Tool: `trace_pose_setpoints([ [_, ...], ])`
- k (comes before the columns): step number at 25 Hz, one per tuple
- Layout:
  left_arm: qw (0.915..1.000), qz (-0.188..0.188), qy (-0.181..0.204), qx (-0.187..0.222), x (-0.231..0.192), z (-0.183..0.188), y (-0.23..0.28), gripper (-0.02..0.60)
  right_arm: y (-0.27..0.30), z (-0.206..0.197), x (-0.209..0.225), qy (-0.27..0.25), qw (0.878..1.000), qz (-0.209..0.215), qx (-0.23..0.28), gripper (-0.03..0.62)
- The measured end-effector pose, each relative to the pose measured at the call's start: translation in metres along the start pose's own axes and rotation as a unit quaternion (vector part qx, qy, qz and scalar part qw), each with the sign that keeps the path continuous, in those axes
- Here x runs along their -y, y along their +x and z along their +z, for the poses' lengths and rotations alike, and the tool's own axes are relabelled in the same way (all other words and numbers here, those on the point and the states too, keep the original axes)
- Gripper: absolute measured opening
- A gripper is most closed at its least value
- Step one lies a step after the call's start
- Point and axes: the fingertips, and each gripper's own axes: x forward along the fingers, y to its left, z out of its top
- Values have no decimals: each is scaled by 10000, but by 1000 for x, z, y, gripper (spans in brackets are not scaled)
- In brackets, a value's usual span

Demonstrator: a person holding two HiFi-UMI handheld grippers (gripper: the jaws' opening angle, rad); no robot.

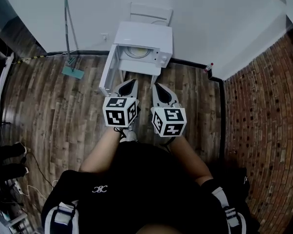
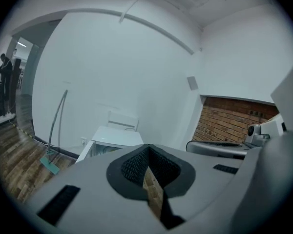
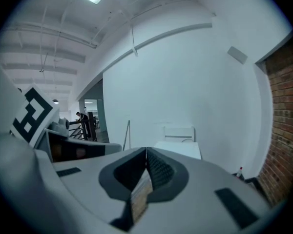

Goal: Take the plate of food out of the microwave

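A white microwave [image 1: 142, 47] stands by the white wall with its door [image 1: 109, 73] swung open to the left. Inside it lies a pale plate [image 1: 135, 51]; I cannot make out food on it. My left gripper [image 1: 130, 85] and right gripper [image 1: 158, 87] hang side by side just short of the microwave's front, both shut with nothing between the jaws. In the left gripper view, the microwave [image 2: 112, 139] sits low behind the left gripper [image 2: 148, 153]. Only the microwave's white top [image 3: 179, 149] shows beyond the right gripper [image 3: 146, 155] in the right gripper view.
A long-handled mop [image 1: 68, 38] leans on the wall to the left of the microwave. A small red-capped bottle [image 1: 208, 68] stands in the corner by the brick wall [image 1: 263, 130]. A white frame [image 1: 151, 13] rests behind the microwave. The floor is wood planks.
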Motion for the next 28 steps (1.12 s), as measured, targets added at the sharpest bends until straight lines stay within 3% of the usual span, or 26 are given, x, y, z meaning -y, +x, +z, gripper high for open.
trace_pose_setpoints([
  [9,10000,-11,-34,-58,-58,19,42,-2,75,4,0,5,9999,-45,-142,14],
  [18,9994,-90,-34,-338,-72,12,85,-2,108,-5,30,159,9991,-238,-305,14],
  [24,9984,245,-170,-474,-89,5,116,-2,147,-9,47,124,9988,137,-458,15],
  [28,9942,613,-743,-479,-109,-3,147,-2,183,-6,59,-226,9956,689,-586,15],
])
